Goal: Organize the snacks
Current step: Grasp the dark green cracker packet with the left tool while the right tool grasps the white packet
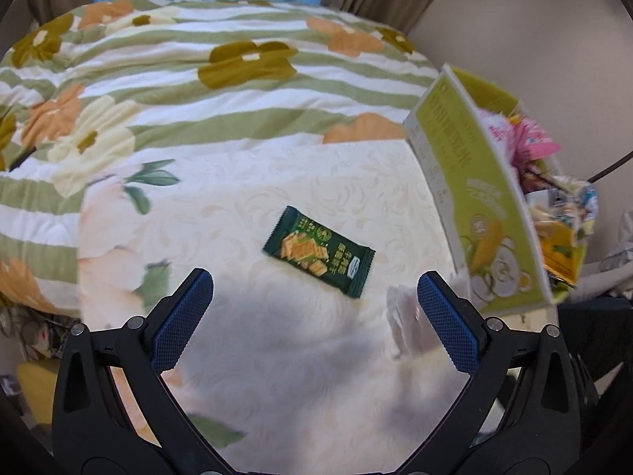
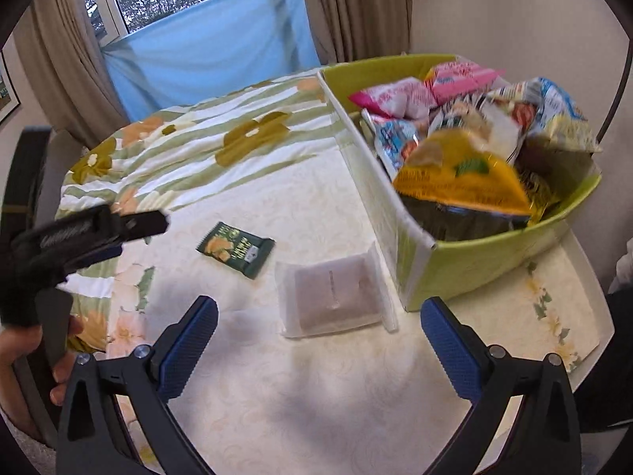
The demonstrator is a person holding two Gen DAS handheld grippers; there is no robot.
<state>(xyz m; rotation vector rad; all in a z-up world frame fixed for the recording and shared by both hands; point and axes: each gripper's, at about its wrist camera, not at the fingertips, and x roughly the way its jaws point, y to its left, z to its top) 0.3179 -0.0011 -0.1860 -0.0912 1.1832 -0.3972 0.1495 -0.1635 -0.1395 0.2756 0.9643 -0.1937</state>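
Note:
A dark green cracker packet (image 1: 319, 251) (image 2: 235, 249) lies flat on the cream cloth. Beside it sits a pale translucent snack pack (image 2: 331, 293), seen blurred next to the right finger (image 1: 403, 316) in the left wrist view. A green cardboard box (image 1: 478, 198) (image 2: 486, 253) stands to the right, holding several snack bags, with a yellow bag (image 2: 459, 178) on top. My left gripper (image 1: 314, 293) hovers open just short of the green packet, nothing between its fingers. My right gripper (image 2: 318, 316) is open near the pale pack, close to the box's corner. The left gripper (image 2: 91, 229) also shows from the side at far left.
A flowered green-striped quilt (image 1: 198, 91) (image 2: 190, 146) covers the far half of the surface. Curtains (image 2: 356, 4) and a blue sheet (image 2: 213, 43) hang behind. A person's hand (image 2: 35, 356) holds the left tool. The surface's right edge (image 2: 593, 308) runs close to the box.

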